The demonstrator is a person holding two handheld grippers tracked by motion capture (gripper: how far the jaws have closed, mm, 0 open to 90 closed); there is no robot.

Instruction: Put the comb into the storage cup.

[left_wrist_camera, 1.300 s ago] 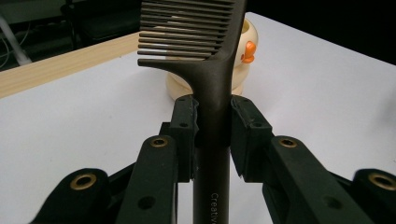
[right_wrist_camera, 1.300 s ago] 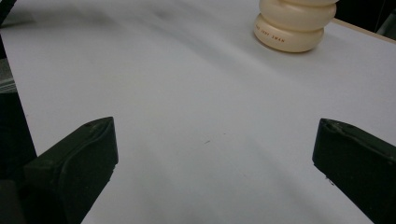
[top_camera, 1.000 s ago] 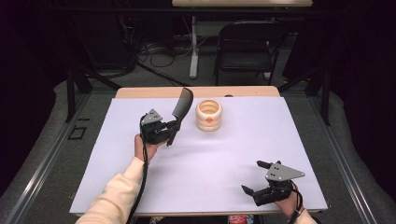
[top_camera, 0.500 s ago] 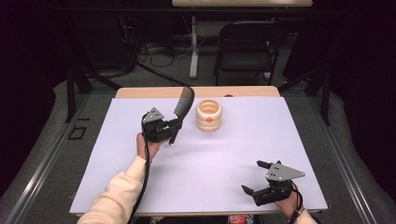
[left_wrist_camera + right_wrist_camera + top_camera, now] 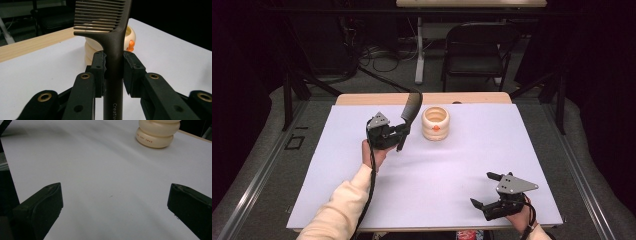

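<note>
Left gripper (image 5: 401, 134) clamps handle of dark plastic comb (image 5: 110, 37), teeth raised beside cream ribbed ceramic holder (image 5: 435, 122); right gripper (image 5: 486, 189) near right, jaws spread, nothing between.

The left tool (image 5: 401, 134) is held up off the bench by the left hand (image 5: 373, 152), its forearm in a cream sleeve (image 5: 339, 210) reaching in from the bottom edge. Its jaws point forward and a little right and are clamped tight on a comb handle (image 5: 113, 75). The right tool (image 5: 484, 191) sits low near the front right, gripped by the right hand (image 5: 521, 218), jaws spread wide apart with nothing between them.
</note>
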